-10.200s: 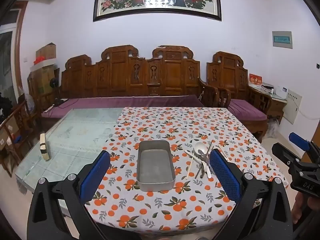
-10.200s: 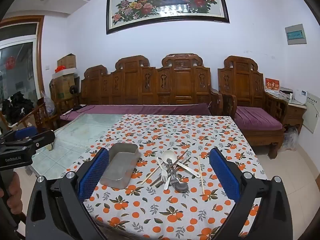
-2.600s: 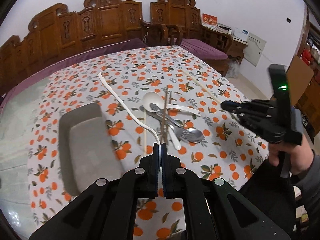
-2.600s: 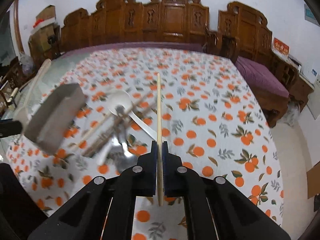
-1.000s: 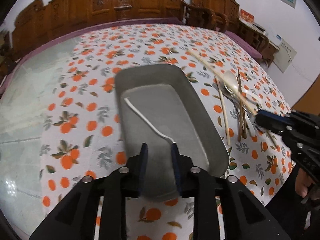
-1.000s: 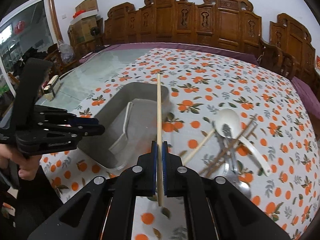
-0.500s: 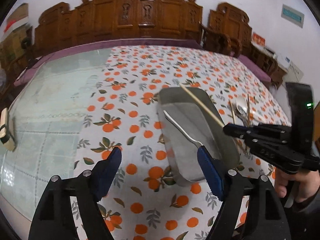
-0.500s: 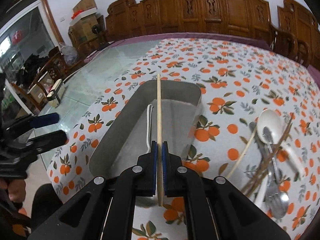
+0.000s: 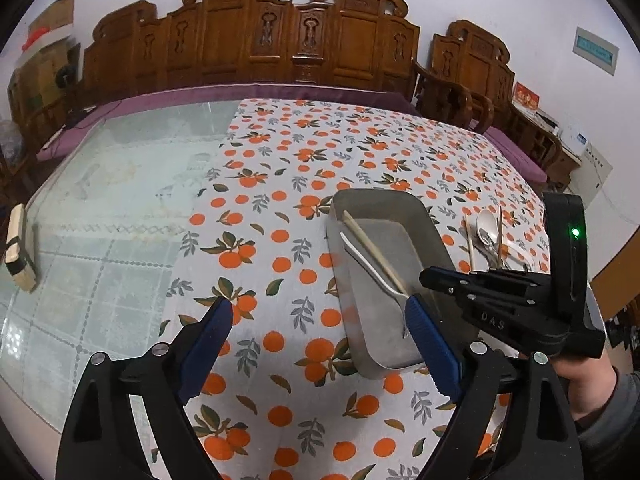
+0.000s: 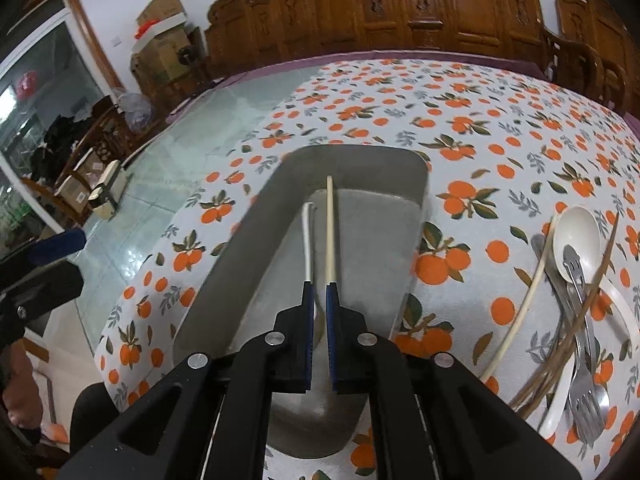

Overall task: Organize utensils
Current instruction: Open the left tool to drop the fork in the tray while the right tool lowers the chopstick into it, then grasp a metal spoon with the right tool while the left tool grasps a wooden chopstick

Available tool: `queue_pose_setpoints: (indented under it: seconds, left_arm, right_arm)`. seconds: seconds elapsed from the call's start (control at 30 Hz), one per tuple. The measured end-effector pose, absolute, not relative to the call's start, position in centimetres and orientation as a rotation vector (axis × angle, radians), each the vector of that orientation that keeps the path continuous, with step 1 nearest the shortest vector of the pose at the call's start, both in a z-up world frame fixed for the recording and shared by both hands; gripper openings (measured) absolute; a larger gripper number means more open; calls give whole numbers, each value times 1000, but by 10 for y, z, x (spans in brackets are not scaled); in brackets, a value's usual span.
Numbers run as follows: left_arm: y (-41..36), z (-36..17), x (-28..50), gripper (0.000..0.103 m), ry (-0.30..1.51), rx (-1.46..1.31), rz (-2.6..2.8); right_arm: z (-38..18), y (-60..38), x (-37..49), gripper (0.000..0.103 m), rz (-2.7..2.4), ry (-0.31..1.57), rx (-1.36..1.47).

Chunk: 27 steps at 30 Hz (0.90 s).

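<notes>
I see a pale chopstick [image 10: 330,232] and a white fork [image 10: 307,240] lying lengthwise inside the grey metal tray [image 10: 416,184]; the remaining utensils [image 10: 576,304] sit heaped beside it on the cloth.

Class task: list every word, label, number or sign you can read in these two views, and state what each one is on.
"DAS": raised letters on the black body of the right gripper, seen from the left wrist view.
Wall panel: print too small to read.
Red card on the side cabinet: characters too blurred to read.
</notes>
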<state>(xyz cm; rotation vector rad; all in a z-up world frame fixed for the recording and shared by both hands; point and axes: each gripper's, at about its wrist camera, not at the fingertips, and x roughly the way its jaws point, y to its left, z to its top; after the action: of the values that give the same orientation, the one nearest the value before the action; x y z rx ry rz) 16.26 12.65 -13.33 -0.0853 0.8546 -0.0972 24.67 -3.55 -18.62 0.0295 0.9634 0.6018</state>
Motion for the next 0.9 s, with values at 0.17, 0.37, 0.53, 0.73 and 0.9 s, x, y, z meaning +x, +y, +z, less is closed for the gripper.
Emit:
queue_pose_setpoints:
  seconds: [0.17, 0.37, 0.53, 0.73, 0.9]
  left_arm:
    - [119, -129, 158, 84, 831, -63, -87]
    - [96, -127, 154, 84, 823, -48, -121]
    - [68, -131, 152, 84, 842, -38, -165]
    - [33, -136, 149, 84, 853, -44, -194]
    - [2, -142, 154, 84, 866, -41, -213]
  right_arm:
    - [-170, -56, 230, 8, 622, 889, 6]
    - [-153, -109, 206, 18, 607, 808, -13]
    - [-145, -162, 197, 18, 551, 751, -14]
    - [-161, -211, 206, 23, 494, 763, -3]
    - [-182, -229, 213, 23, 460, 781, -20]
